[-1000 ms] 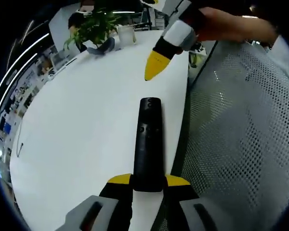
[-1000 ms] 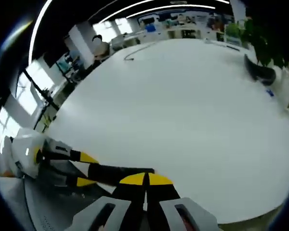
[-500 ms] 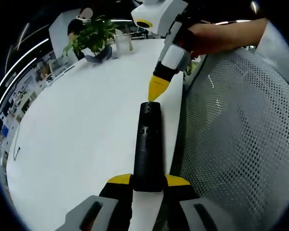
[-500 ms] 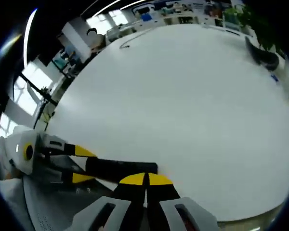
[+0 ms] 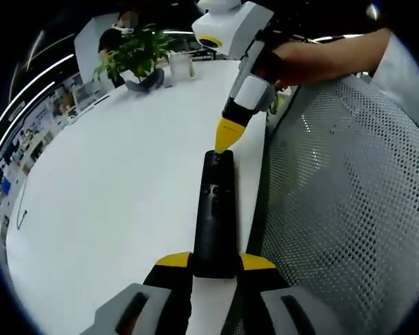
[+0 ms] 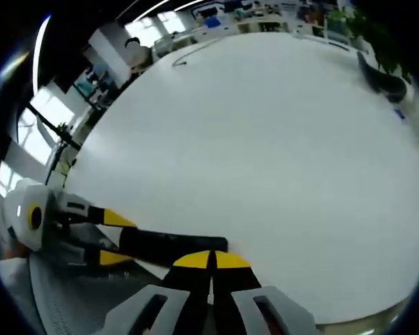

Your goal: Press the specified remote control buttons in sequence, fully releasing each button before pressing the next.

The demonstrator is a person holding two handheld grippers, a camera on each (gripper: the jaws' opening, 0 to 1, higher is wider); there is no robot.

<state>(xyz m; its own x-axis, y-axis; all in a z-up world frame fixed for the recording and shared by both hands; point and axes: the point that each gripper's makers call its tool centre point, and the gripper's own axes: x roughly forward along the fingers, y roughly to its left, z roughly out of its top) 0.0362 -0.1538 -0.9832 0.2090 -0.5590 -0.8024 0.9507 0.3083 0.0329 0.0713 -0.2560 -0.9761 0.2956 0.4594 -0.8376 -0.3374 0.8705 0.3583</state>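
A long black remote control (image 5: 215, 209) lies along the white table's (image 5: 126, 174) right edge. Its near end sits between the yellow tips of my left gripper (image 5: 215, 262), which is shut on it. The right gripper (image 5: 225, 136) comes in from above, a person's hand holding it, and its shut yellow tip touches the remote's far end. In the right gripper view my right gripper (image 6: 211, 259) has its jaws pressed together over the end of the remote control (image 6: 171, 243). The left gripper (image 6: 113, 239) holds the remote from the left there.
A grey mesh chair back (image 5: 335, 209) stands close beside the table's right edge. A potted plant (image 5: 136, 52), a dark curved object (image 5: 148, 70) and a white cup (image 5: 181, 50) stand at the table's far end. A thin cable (image 6: 188, 59) lies on the far tabletop.
The right gripper has come down from above the table and set its shut tip on the remote's far end. The left gripper keeps its hold on the remote.
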